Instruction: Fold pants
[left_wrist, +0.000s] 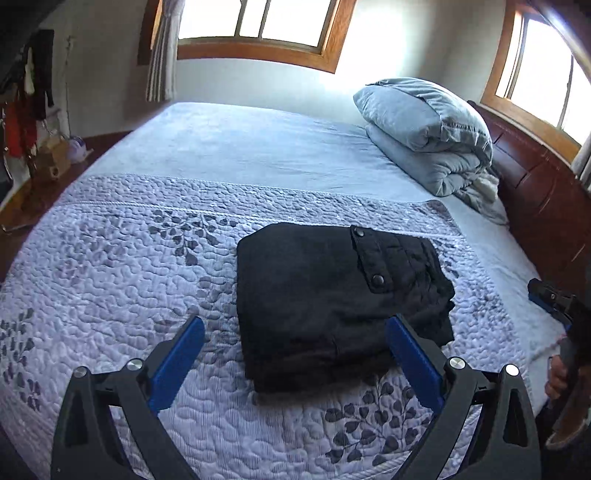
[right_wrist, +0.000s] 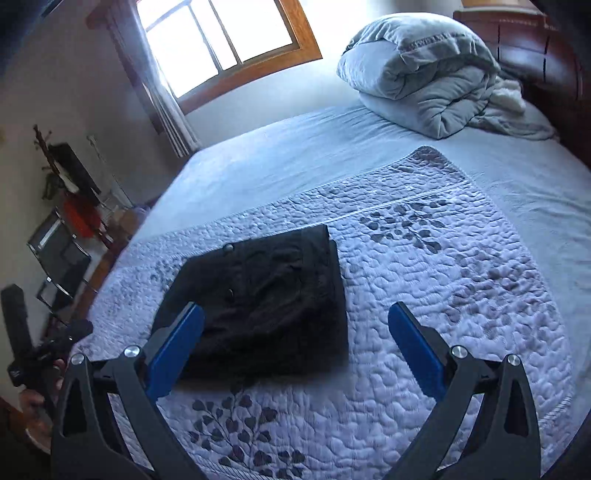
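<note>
The black pants (left_wrist: 332, 299) lie folded into a compact rectangle on the quilted lavender bedspread (left_wrist: 122, 266), a snap-buttoned flap on top. My left gripper (left_wrist: 295, 328) is open and empty, held just above the near edge of the pants. In the right wrist view the pants (right_wrist: 266, 299) lie left of centre on the bedspread (right_wrist: 461, 295). My right gripper (right_wrist: 295, 321) is open and empty, its left finger over the pants' near corner. The right gripper also shows at the right edge of the left wrist view (left_wrist: 554, 302), apart from the pants.
A folded grey-blue comforter (left_wrist: 424, 136) sits at the head of the bed by the dark wooden headboard (left_wrist: 535, 184). Windows line the walls. Clothes and clutter (left_wrist: 26, 110) stand beside the bed on the far left; shelves (right_wrist: 59, 258) show in the right view.
</note>
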